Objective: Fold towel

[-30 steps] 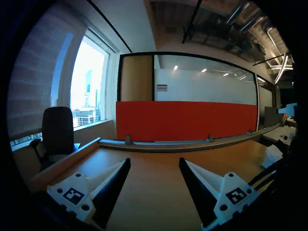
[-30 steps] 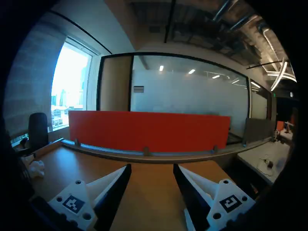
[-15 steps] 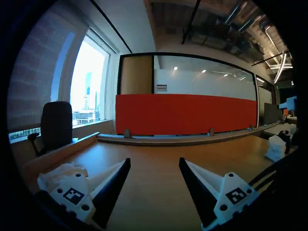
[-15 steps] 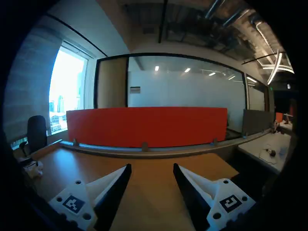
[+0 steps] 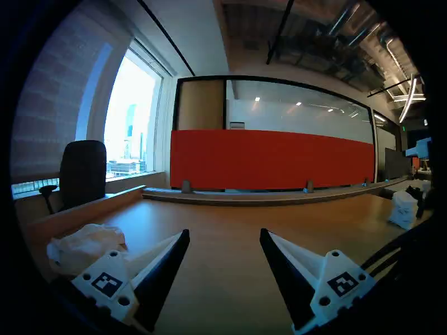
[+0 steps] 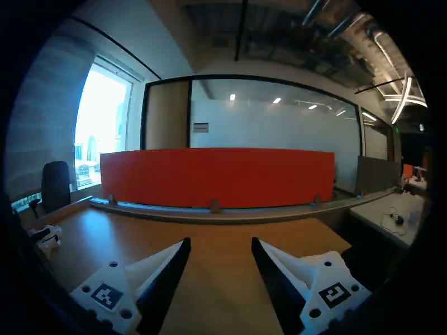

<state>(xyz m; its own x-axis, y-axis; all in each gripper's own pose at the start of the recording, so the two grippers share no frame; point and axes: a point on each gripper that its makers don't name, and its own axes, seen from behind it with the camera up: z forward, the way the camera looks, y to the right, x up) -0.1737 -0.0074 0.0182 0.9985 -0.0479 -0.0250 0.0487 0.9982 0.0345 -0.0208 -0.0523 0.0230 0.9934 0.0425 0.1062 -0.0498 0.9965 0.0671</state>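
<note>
A crumpled cream-white towel (image 5: 84, 249) lies on the wooden desk (image 5: 223, 215), low on the left of the left gripper view. It sits just beyond my left finger and touches nothing. My left gripper (image 5: 224, 231) is open over bare desk, with nothing between its fingers. My right gripper (image 6: 220, 240) is open too, over the same desk (image 6: 218, 237), and holds nothing. A small white piece with black parts (image 5: 405, 209) shows at the far right edge, too small to make out. A similar piece (image 6: 47, 237) shows at the far left of the right gripper view.
A red divider panel (image 5: 271, 159) stands along the desk's far edge, with a glass wall behind it. A black office chair (image 5: 82, 173) stands by the window on the left. A second, pale desk (image 6: 391, 215) with cables lies off to the right.
The left gripper view has dropped lower and closer to the desk, bringing the crumpled towel into sight at lower left. The right gripper view has shifted only slightly. Both grippers stayed open.
</note>
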